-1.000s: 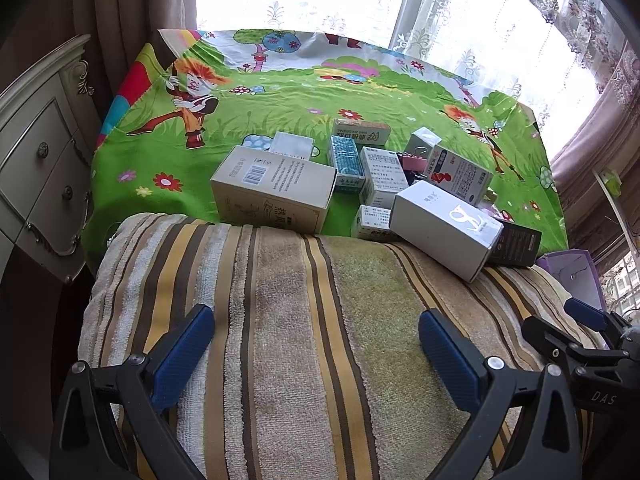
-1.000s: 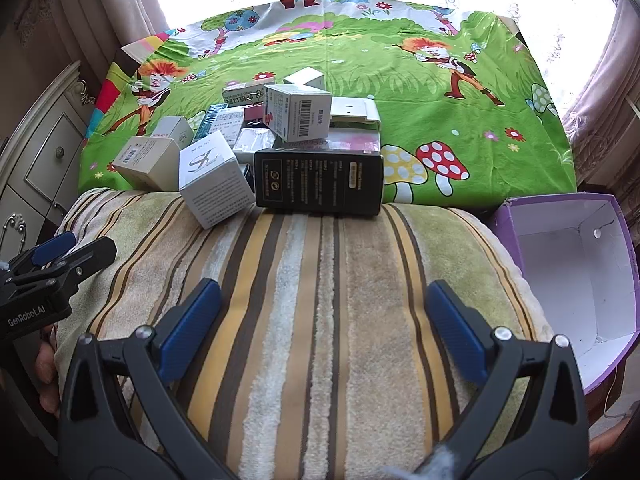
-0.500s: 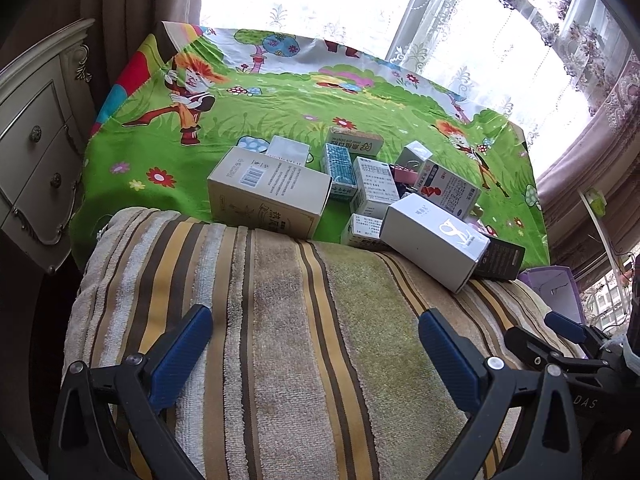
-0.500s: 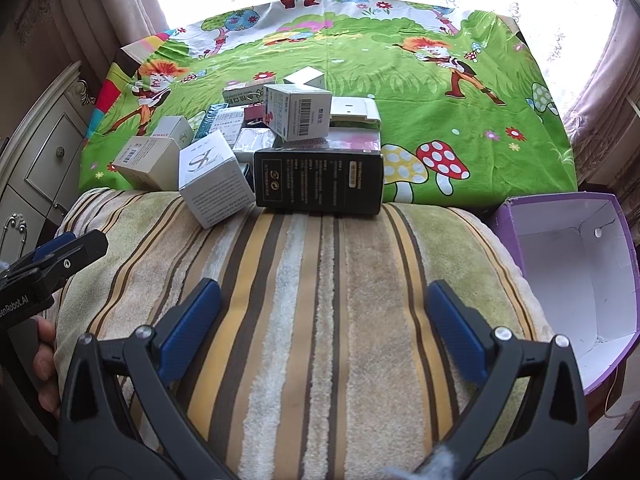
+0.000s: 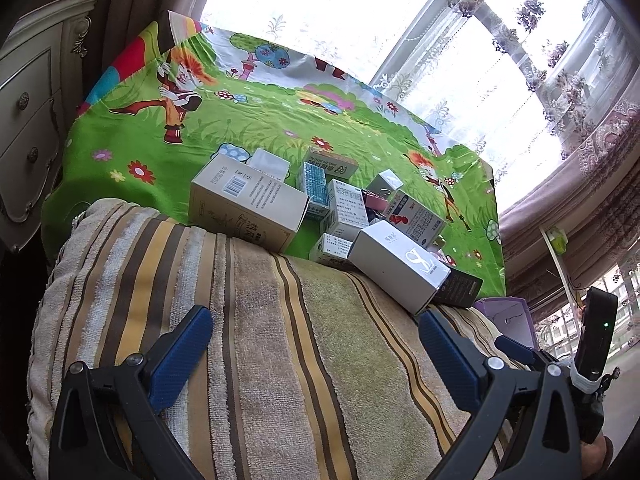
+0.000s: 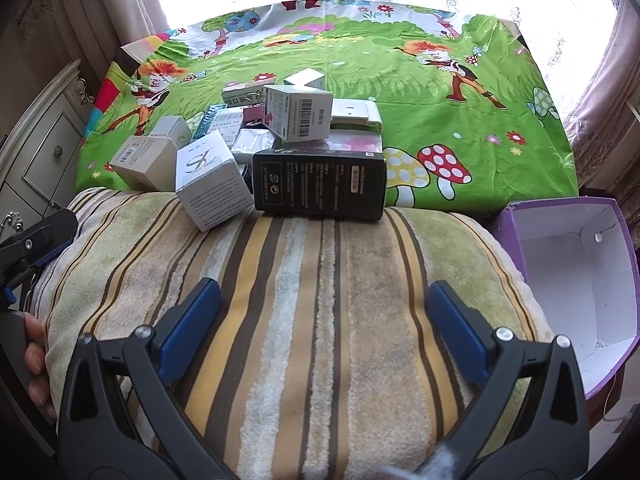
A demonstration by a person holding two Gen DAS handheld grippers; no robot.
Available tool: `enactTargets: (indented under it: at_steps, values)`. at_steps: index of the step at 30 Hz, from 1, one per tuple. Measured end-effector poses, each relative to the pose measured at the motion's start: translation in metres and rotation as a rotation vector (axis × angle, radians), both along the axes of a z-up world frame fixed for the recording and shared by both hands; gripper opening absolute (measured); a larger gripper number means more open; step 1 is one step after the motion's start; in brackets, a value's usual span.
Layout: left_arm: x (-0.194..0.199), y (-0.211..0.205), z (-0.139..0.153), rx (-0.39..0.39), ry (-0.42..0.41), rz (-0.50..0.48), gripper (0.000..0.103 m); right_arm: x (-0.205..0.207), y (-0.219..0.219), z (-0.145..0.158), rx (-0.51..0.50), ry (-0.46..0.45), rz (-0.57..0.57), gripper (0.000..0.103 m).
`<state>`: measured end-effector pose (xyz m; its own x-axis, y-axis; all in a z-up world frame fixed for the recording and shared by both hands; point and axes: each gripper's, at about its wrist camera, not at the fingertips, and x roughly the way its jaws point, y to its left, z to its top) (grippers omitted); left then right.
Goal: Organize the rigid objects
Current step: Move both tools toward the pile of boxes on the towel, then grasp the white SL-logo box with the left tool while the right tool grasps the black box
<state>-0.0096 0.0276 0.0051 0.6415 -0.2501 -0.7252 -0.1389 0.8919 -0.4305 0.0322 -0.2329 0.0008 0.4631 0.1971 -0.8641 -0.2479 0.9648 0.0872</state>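
Both grippers hover over the striped towel (image 6: 320, 320), which covers the near edge of the tabletop; neither touches anything. The left gripper (image 5: 316, 354) has its jaws spread wide and empty, and so does the right gripper (image 6: 324, 326). That wide spread suits what lies ahead, since the nearest cartons are broad.

The boxes (image 6: 256, 128) sit heaped together on the green cloth (image 6: 460, 128), left of the middle and close to the near edge, some leaning on others. The black box (image 6: 320, 186) lies on its long side right at the towel's far edge, squarely ahead of the right gripper. The white box (image 6: 210, 180) beside it tilts with one corner down on the towel. In the left view the tan box (image 5: 248, 204) lies nearest that gripper, by the same edge.

The purple bin (image 6: 576, 280) stands open and empty beyond the towel's right edge, lower than the tabletop, likely the place where the boxes are meant to go. Nothing is sorted yet, so I judge the task at its start; the black box looks the easiest first pick for the right gripper.
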Motion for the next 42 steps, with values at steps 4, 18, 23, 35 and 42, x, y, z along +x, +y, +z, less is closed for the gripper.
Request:
enactTargets:
  at_steps: [4,18,23,35,42]
  values:
    - [0.0,0.0,0.001,-0.023,-0.018,-0.022,0.103,0.004,0.0,-0.001,0.001,0.015,0.003,0.103]
    - [0.011,-0.003,0.005,-0.153,0.003,-0.099,0.103,0.014,-0.012,0.002,0.081,0.086,0.1,0.103]
    - [0.026,-0.011,0.003,-0.176,0.05,-0.116,0.103,0.018,-0.021,0.005,0.14,0.083,0.135,0.103]
    - [0.075,-0.025,-0.01,-0.338,0.192,-0.113,0.103,0.045,-0.019,0.012,0.145,0.051,0.019,0.103]
    - [0.107,-0.038,-0.022,-0.418,0.326,-0.018,0.102,0.048,0.001,0.01,0.049,0.021,0.074,0.103]
